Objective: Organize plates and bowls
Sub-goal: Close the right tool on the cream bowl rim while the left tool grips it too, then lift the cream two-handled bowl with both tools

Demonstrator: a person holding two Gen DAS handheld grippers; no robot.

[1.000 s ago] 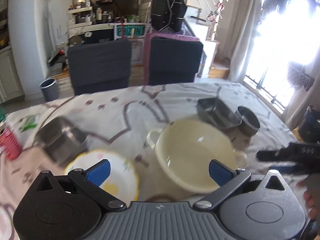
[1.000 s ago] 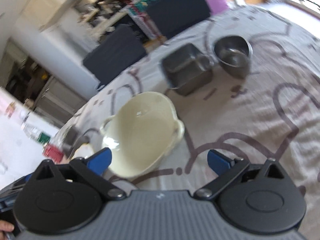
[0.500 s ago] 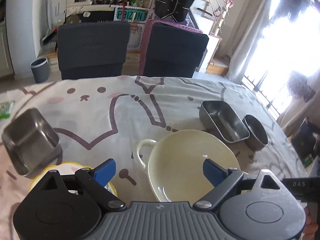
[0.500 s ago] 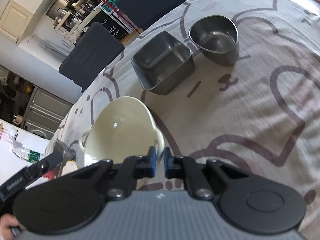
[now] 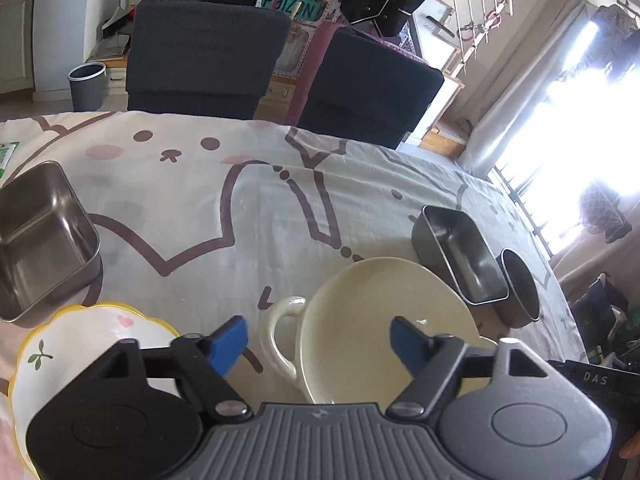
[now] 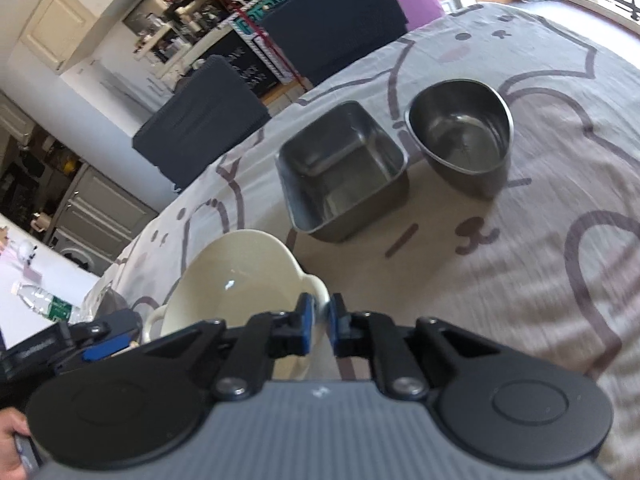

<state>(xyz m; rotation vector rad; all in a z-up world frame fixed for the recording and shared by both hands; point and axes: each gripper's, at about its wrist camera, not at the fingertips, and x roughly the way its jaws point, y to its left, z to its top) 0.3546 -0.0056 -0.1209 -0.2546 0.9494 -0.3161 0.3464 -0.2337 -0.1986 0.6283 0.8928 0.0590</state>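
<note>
A cream two-handled bowl [image 5: 376, 320] sits tilted on the cat-print tablecloth; it also shows in the right wrist view [image 6: 236, 280]. My right gripper [image 6: 319, 318] is shut on the bowl's right rim by its handle. My left gripper [image 5: 318, 340] is open above the bowl's left handle, holding nothing. A white yellow-rimmed bowl [image 5: 84, 344] lies at the lower left under the left gripper. A square steel tray [image 5: 40, 240] sits at the left. Another square steel tray [image 6: 344, 172] and a round steel bowl [image 6: 460, 144] stand to the right.
Two dark chairs [image 5: 204, 48] stand at the table's far edge. A grey bin [image 5: 86, 86] is on the floor behind. A water bottle [image 6: 40, 300] lies on a white surface at the left. The tablecloth [image 6: 540, 280] spreads bare to the right.
My right gripper closed on the cream bowl's rim and has tilted it up. The left gripper drew nearer over the bowl's left handle, still open.
</note>
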